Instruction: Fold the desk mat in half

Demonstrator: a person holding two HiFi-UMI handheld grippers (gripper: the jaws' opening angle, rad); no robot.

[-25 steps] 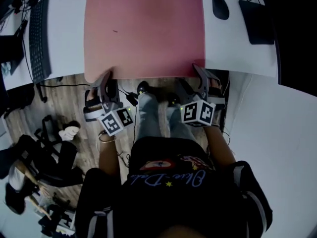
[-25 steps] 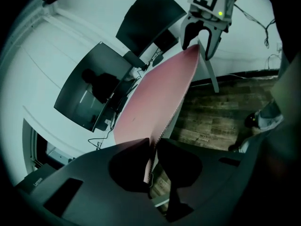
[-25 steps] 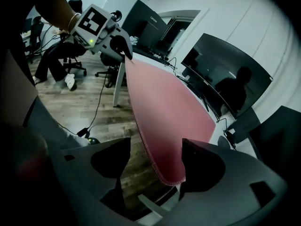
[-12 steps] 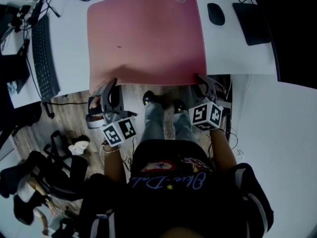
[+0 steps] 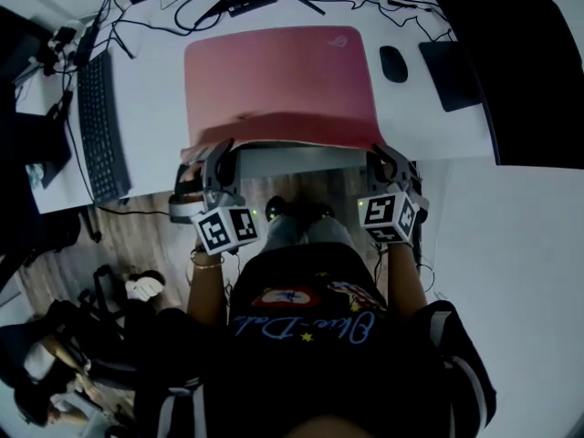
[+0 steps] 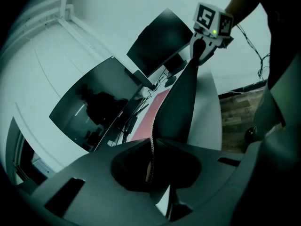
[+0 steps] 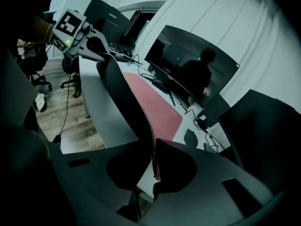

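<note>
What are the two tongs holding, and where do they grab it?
The pink desk mat, by its near edge: left tongs shut on the left corner, right tongs, just closed, on the right corner.

The desk mat (image 5: 278, 76), lifted in front, hides the tabletop (image 5: 424, 121) rim beneath; the mark (image 5: 342, 35) at its far corner is too small to read.

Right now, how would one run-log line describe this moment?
left gripper: just closed on desk mat | right gripper: just closed on desk mat | near edge: lifted off desk | fold: not done
</note>
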